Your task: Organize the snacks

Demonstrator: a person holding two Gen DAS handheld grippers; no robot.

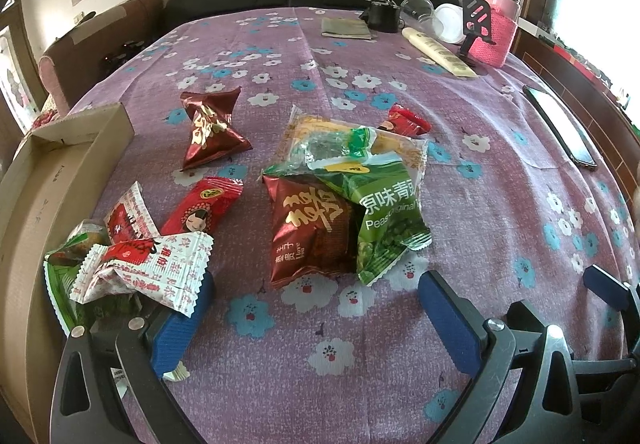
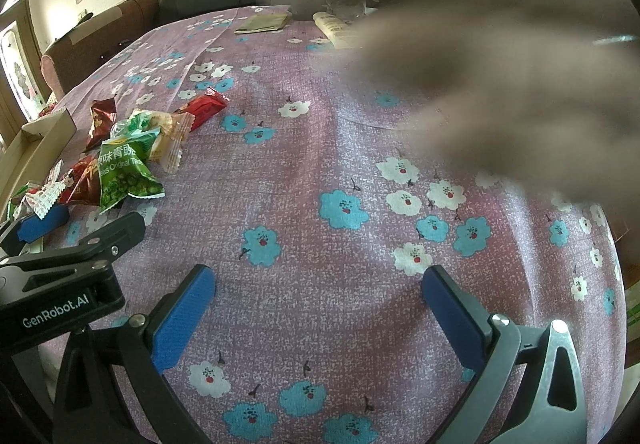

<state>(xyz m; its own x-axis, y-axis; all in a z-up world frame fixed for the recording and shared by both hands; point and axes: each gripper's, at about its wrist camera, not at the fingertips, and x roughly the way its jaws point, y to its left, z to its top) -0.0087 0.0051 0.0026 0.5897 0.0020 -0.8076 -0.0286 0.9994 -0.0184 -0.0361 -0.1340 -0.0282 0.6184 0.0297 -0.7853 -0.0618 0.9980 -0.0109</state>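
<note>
Snack packets lie on a purple flowered tablecloth (image 1: 280, 344). A dark red packet (image 1: 308, 232) and a green pea packet (image 1: 384, 211) lie just ahead of my open left gripper (image 1: 316, 308). A white-and-red packet (image 1: 148, 268) rests against the left finger (image 1: 180, 328). Farther off lie a crumpled dark red packet (image 1: 212, 127), a red packet with a cartoon face (image 1: 200, 207) and a clear yellow packet (image 1: 352, 139). My right gripper (image 2: 320, 304) stands open over bare cloth, with the snack pile (image 2: 124, 167) far to its left. A blurred hand (image 2: 500, 63) hides the upper right of the right wrist view.
A cardboard box (image 1: 52, 163) stands at the left table edge. At the far side are a pink-sleeved jar (image 1: 500, 23), a cream tube (image 1: 436, 51), a black phone stand (image 1: 476, 23) and a flat grey pouch (image 1: 346, 28). A phone (image 1: 560, 123) lies at the right.
</note>
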